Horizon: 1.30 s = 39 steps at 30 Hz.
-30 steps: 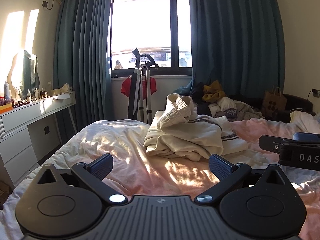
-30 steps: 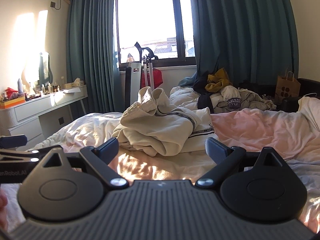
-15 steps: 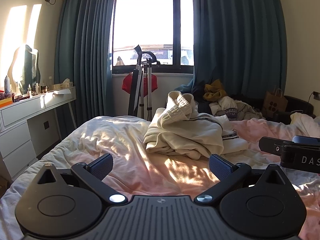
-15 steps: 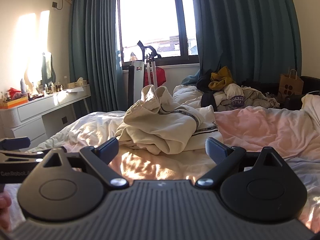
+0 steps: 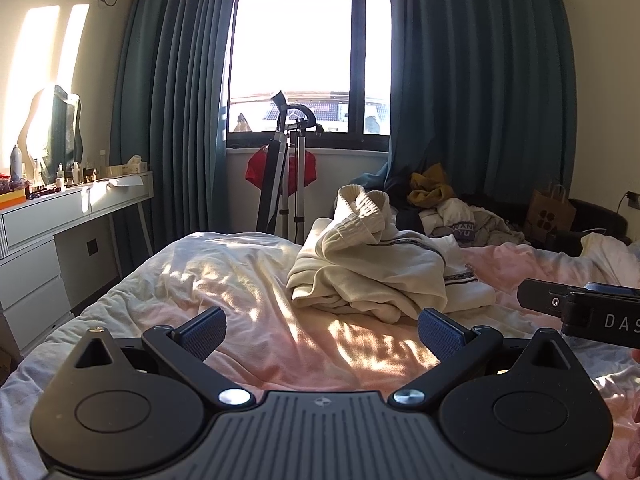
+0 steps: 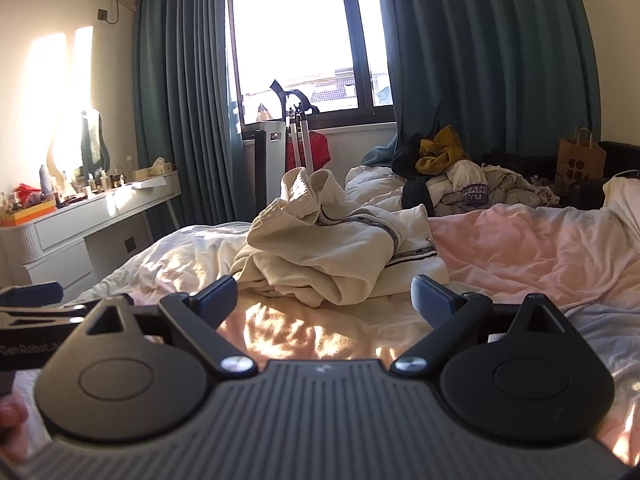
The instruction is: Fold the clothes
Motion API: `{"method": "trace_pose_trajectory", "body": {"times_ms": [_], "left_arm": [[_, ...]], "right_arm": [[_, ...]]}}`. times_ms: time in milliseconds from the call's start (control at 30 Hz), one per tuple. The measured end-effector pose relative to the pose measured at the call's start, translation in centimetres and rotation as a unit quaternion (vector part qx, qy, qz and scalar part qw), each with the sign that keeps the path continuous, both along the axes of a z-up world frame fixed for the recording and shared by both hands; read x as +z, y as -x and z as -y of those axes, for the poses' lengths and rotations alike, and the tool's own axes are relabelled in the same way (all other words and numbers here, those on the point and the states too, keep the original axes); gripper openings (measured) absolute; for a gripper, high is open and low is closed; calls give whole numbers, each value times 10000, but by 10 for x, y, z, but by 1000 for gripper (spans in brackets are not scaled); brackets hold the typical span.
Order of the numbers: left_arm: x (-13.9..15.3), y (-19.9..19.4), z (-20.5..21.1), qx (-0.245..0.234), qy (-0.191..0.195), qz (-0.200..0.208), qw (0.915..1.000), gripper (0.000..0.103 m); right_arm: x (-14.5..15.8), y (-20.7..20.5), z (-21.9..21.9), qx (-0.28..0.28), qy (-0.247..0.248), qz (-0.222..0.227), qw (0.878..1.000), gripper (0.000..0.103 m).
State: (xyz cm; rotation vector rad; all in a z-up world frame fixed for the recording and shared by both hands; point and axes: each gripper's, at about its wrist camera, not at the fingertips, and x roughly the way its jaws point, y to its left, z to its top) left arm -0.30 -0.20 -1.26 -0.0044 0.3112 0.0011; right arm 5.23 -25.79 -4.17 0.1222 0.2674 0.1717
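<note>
A crumpled cream sweatshirt with a dark striped band lies heaped on the bed, ribbed cuff standing up; it also shows in the right wrist view. My left gripper is open and empty, held above the sheet a short way in front of the heap. My right gripper is open and empty, just in front of the heap's near edge. The right gripper's side shows at the right edge of the left wrist view.
A pile of other clothes lies at the bed's far end. A white dresser with bottles stands at left. A folded trolley stands under the window. A paper bag sits at far right.
Both cameras tilted slightly, showing more of the window and curtains. The grippers stay open and the sweatshirt has not moved.
</note>
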Motion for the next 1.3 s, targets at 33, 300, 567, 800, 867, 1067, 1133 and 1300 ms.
{"method": "trace_pose_trajectory", "body": {"times_ms": [33,300,567,800,867,1067,1133,1300], "left_arm": [[0,0,0,2,3,17,10000,103],[-1,1,2,-75,-101,121,9998,103],[11,-4,-15,108,-116,153,9998,103],[11,-19,-42,255,243,70,9994,103],[3,-28,-48,226,287,12,9993,103],[-22,-63,-58,153,286,-169,9993,103],[-33,-77,-61,198,223,-257,9992,103],[-55,-108,-72,342,401,-528,9972,103]], "right_arm": [[0,0,0,-2,-27,-3,10000,95],[-1,-1,1,-93,-129,-28,9999,95],[18,-20,1,343,-151,-105,9992,95],[59,-119,-15,819,-178,119,9964,95],[63,-164,-23,795,-153,7,9967,95],[53,-297,-36,171,-160,-408,9989,95],[45,-333,-33,25,-257,-619,9977,92],[24,-390,-29,-353,-344,-965,9941,73]]}}
